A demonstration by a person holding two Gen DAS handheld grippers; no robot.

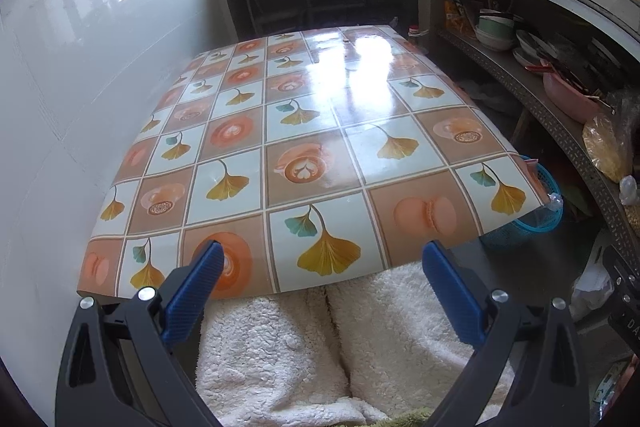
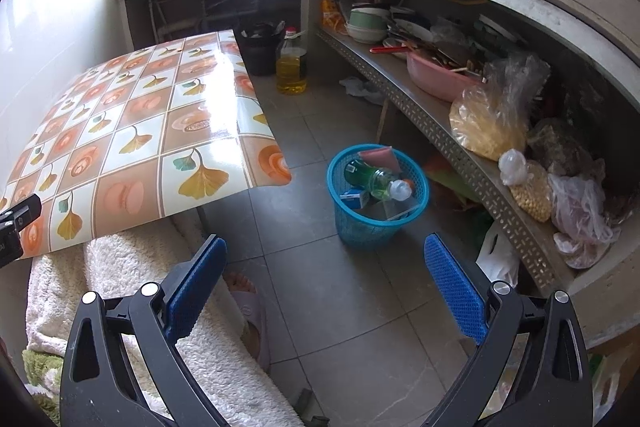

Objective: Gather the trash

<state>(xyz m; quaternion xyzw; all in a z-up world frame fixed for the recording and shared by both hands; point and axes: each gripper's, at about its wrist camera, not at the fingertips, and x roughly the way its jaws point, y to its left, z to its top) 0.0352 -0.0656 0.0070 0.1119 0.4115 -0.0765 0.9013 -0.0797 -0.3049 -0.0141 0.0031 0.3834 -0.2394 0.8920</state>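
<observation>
Hovering over the near edge of the table (image 1: 340,131), left gripper (image 1: 322,255) spread wide, blue pads far apart, nothing between them and nothing touched; below the pads, fluffy white trousers (image 1: 304,343) on the person's lap. Glossy ginkgo-and-coffee oilcloth bare of trash across the whole top. Further right in the left wrist view, just a sliver of the blue basket (image 1: 540,211) past the table's right corner.

Hanging above the grey floor tiles (image 2: 340,307), right gripper (image 2: 326,251) likewise splayed fully, empty, touching nothing. Ahead of it and slightly right, blue basket (image 2: 360,223) standing on the floor between table and shelf, holding a green plastic bottle (image 2: 376,181) lying tilted, a small blue-and-white carton (image 2: 356,199), a pink tube (image 2: 380,157) and a clear wrapper. Beyond, oil bottle (image 2: 291,67) by a black bin (image 2: 260,51); at right, cluttered shelf (image 2: 460,147) with pink basin (image 2: 436,75) and bagged food
</observation>
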